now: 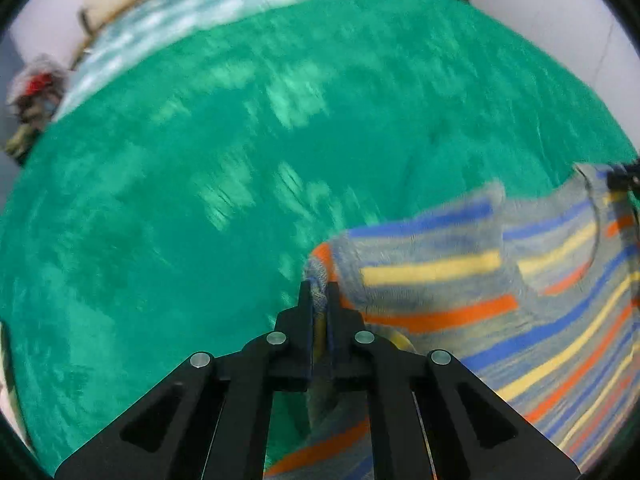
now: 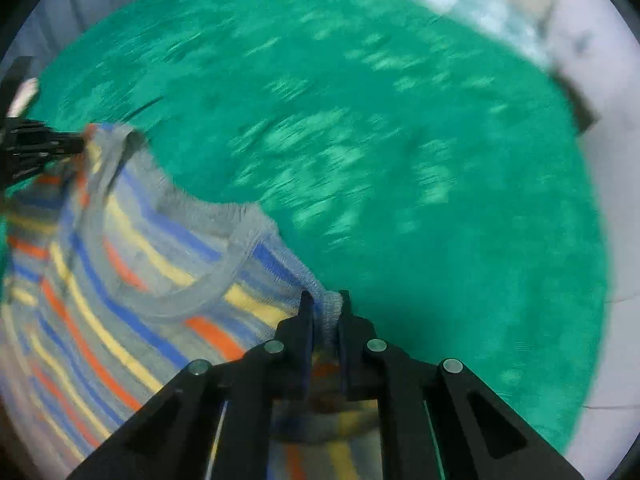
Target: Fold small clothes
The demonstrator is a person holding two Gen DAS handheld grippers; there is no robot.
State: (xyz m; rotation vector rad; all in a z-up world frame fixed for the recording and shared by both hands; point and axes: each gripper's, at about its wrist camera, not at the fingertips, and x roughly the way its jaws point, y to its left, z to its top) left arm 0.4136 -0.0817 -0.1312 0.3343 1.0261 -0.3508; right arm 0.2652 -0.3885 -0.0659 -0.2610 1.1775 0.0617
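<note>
A small grey knit top with blue, yellow and orange stripes [image 1: 500,288] hangs stretched between my two grippers above a green cloth [image 1: 200,160]. My left gripper [image 1: 319,292] is shut on one shoulder of it. My right gripper [image 2: 326,302] is shut on the other shoulder [image 2: 332,312]. The neckline [image 2: 192,280] sags between them. The garment [image 2: 100,280] fills the lower left of the right wrist view. The left gripper shows at that view's left edge [image 2: 60,144]; the right gripper shows at the left wrist view's right edge [image 1: 620,178]. Both views are motion-blurred.
The green cloth [image 2: 400,160] covers a bed or table. A pale checked cloth [image 1: 240,0] lies along its far edge. A blurred pile with red in it [image 1: 36,88] sits at the far left. White wall or floor [image 2: 612,200] lies beyond the cloth.
</note>
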